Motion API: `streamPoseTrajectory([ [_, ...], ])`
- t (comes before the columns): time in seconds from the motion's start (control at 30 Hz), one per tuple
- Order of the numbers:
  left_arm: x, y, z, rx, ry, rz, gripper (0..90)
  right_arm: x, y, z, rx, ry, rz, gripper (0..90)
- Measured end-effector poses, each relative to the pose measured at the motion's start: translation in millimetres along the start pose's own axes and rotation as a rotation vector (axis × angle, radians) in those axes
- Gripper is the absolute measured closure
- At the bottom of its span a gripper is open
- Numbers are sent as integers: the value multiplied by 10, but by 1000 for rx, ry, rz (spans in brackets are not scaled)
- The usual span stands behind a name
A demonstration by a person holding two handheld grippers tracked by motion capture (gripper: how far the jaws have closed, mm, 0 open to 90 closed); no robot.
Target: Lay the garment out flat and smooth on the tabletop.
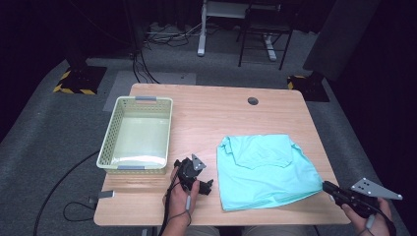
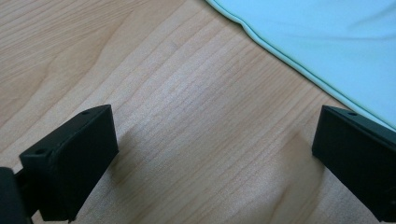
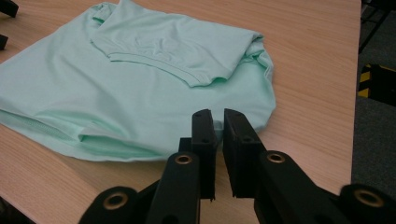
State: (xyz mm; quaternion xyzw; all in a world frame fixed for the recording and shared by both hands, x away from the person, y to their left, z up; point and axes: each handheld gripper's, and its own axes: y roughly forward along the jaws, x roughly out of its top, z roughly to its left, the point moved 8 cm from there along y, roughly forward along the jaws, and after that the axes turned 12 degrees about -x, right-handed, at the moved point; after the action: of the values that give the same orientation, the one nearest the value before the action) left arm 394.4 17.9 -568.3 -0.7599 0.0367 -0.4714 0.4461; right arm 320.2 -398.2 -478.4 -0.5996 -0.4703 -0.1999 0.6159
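Soft mint T-shirt (image 1: 265, 169), loosely folded on woodgrain table (image 1: 211, 113); left hand-held gripper (image 1: 195, 178) wide open, right hand-held gripper (image 3: 219, 154) seemingly closed, empty.

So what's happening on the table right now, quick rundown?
Left gripper open, resting beside shirt. Right gripper nearly shut, empty, at shirt's near right corner. Shirt partly folded, flat. Basket empty, nothing in the way.

Overhead light falls brightly on the wooden table (image 1: 211, 113), while the floor and room around it sink into near-black toward the frame's upper corners and right edge. In the left gripper view, soft shadows lie under both black jaws; the wood grain is sharp. In the right gripper view, the near jaws are slightly soft and the mint shirt (image 3: 140, 79) evenly lit, without glare.
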Motion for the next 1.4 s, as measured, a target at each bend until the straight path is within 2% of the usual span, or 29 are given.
streamPoseTrajectory([
  [0.03,0,0,0,0,0,0,1,-13,-15,-13,0,8,0,793],
  [0.07,0,0,0,0,0,0,1,-29,-27,-28,-4,17,7,721],
  [0.1,0,0,0,0,0,0,1,-38,-40,-45,-15,21,14,654],
  [0.13,0,0,-1,0,0,0,1,-21,-56,-67,-37,23,-3,585],
  [0.17,0,0,-1,0,0,0,1,22,-82,-91,-64,12,-28,553],
  [0.2,0,0,0,0,0,0,1,40,-84,-83,-60,8,-31,543],
  [0.43,0,0,-1,0,0,0,1,108,50,21,-23,-18,-28,516],
  [0.6,0,0,0,0,0,0,1,187,231,188,18,-47,-18,495],
  [0.63,0,0,-1,0,0,0,1,231,303,263,33,-58,-16,485],
  [0.67,0,0,0,0,0,0,1,231,303,263,33,-58,-16,485],
  [0.93,0,0,0,0,0,0,1,403,597,525,92,-104,5,457],
  [1.13,7,6,0,0,1,-1,1,401,845,566,108,-112,58,442],
  [1.17,7,6,0,0,1,-1,0,401,845,566,108,-112,58,442],
  [1.27,22,17,4,-2,9,1,0,331,1016,600,123,-124,94,441],
  [1.4,34,32,-9,7,-15,-2,0,250,1181,594,120,-133,128,432],
])
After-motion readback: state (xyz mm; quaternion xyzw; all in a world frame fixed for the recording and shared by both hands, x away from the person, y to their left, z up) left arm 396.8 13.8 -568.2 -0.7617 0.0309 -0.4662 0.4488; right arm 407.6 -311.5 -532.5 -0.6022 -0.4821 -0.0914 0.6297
